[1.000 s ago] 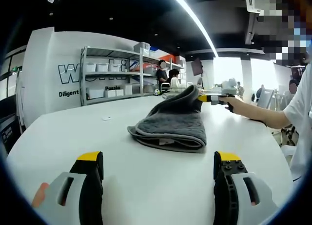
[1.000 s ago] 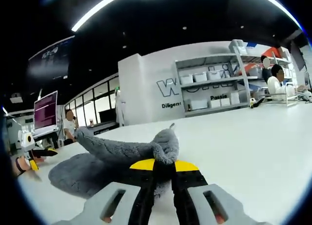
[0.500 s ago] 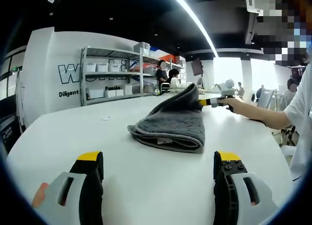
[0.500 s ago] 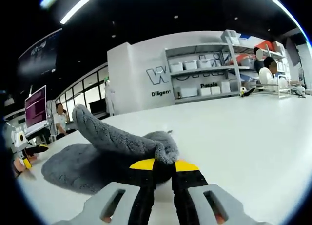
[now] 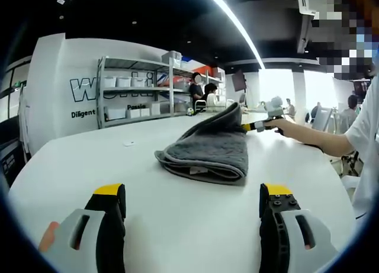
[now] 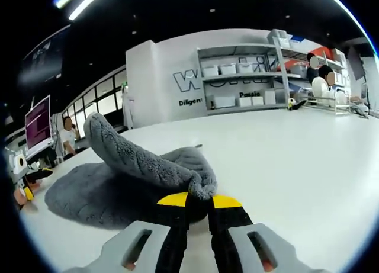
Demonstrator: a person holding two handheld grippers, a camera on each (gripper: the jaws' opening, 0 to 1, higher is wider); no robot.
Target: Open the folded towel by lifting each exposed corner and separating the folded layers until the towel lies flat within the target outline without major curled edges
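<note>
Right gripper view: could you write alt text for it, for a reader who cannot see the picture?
The right gripper, jaws shut, pinches a corner of a grey towel and lifts that layer off the rest of the towel on a white table. Behind stand a metal shelf rack with white bins and a white wall with dark lettering.

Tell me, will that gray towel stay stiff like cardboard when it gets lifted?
Probably not. The towel already droops in a soft curve where the right tongs pinch its corner, so it looks floppy. Its fuzzy, thick layers suggest it won't slip out easily. The rest will likely drag along the table, not lift all at once.
</note>
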